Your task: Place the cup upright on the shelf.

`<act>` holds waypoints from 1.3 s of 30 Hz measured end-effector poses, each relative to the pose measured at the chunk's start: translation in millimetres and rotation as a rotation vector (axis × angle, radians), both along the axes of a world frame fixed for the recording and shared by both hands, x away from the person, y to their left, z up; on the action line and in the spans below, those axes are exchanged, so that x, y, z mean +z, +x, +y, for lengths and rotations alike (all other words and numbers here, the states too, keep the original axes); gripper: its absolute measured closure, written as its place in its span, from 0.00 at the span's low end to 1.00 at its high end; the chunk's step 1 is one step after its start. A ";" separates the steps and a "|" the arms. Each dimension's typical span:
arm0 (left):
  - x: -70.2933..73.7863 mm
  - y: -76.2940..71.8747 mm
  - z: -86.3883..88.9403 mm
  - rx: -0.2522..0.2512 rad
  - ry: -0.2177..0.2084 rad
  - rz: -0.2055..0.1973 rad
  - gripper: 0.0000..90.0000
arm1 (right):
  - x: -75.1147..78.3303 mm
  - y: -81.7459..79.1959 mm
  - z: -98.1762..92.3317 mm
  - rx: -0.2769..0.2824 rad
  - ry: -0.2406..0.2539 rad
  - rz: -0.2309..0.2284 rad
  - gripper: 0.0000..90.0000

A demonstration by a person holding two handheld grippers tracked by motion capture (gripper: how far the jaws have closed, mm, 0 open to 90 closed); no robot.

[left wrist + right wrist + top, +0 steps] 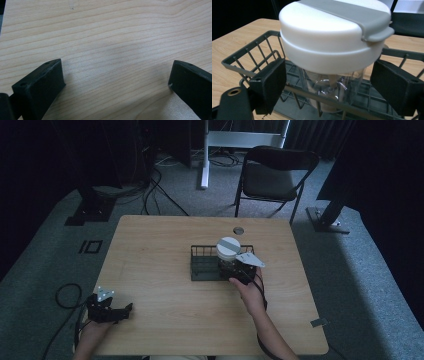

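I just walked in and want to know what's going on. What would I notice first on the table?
First you'd spot the clear jar with its big white lid, standing in the dark wire basket near the middle of the table. The right gripper is open, its jaws on either side of the jar. The left gripper waits open over bare wood at the near left corner.

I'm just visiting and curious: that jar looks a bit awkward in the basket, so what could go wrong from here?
1. The right gripper has its jaws open on either side of the clear plastic jar with a white lid; closing off-centre could tip the jar.
2. The jaws sit close to the dark wire basket rim, so they might snag it and drag the basket.
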State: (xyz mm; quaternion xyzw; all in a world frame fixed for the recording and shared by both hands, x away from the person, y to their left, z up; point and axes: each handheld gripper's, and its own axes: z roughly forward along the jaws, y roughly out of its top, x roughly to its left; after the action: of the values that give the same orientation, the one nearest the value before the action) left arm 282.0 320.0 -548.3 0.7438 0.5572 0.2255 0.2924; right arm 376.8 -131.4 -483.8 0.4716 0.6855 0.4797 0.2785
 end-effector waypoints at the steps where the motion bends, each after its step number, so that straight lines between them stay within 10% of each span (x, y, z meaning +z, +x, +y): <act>1: 0.0 0.0 0.0 0.000 0.000 0.001 0.00 | 0.1 -1.2 -0.9 -0.001 -0.007 -0.003 0.14; 39: 0.0 0.0 0.0 0.000 0.000 0.001 0.00 | -6.7 -47.8 -59.2 -0.025 -0.002 -0.033 0.14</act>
State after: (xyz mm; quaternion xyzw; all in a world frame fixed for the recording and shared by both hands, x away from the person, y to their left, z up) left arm 281.9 320.0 -548.2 0.7439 0.5572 0.2253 0.2922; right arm 329.0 -190.6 -490.5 0.4720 0.6753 0.4831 0.2963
